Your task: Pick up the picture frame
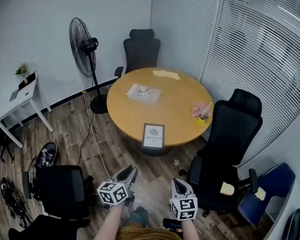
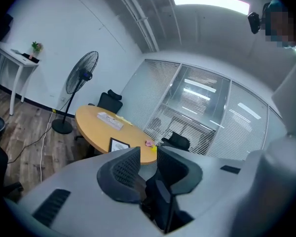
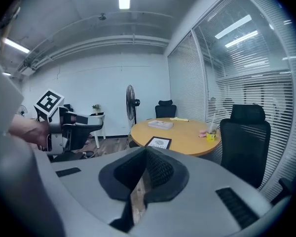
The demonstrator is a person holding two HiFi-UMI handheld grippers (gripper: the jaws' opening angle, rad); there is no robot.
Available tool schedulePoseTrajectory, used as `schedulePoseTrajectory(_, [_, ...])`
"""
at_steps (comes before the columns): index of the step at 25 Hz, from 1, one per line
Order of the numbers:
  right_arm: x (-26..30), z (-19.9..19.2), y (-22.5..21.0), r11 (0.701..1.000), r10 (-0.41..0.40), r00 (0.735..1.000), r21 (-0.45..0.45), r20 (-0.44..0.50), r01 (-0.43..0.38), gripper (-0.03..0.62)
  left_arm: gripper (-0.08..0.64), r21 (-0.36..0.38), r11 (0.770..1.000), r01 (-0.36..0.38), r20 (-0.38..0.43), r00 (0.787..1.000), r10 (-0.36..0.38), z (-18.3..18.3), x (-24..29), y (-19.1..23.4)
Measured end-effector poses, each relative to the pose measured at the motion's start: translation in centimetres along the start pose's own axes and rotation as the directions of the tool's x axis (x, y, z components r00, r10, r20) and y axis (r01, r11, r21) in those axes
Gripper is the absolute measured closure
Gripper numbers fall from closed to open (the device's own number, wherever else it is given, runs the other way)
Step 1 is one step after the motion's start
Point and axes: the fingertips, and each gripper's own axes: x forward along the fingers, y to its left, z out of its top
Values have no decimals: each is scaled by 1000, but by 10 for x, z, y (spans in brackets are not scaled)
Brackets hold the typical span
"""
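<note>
The picture frame (image 1: 153, 135), black-edged with a pale print, lies flat near the front edge of the round wooden table (image 1: 177, 101). It also shows ahead in the left gripper view (image 2: 119, 145) and the right gripper view (image 3: 159, 142). Both grippers are held low over the floor, well short of the table. My left gripper (image 1: 132, 172) has its jaws apart with nothing between them (image 2: 149, 154). My right gripper (image 1: 176, 182) has its fingertips together and holds nothing (image 3: 145, 151).
Black office chairs stand at the table's right (image 1: 232, 134), behind it (image 1: 141, 49) and by my left side (image 1: 65, 189). A standing fan (image 1: 85, 46), a white side table (image 1: 20, 96) and floor cables (image 1: 92, 139) lie to the left. Papers (image 1: 144, 93) and a yellow cup (image 1: 203, 116) sit on the table.
</note>
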Motion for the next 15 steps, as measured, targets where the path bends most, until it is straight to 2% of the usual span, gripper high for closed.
schedulePoseTrajectory(8, [104,36,-40,997,-80,997,18,-18,80,580,439,-20,998,55,-43,998,-56,52,100,59])
schedulePoseTrajectory(15, [137,52,-61,983,-184,982,-34,-29,183,579,439,-26,994,108,-92,990,-110,64,154,82])
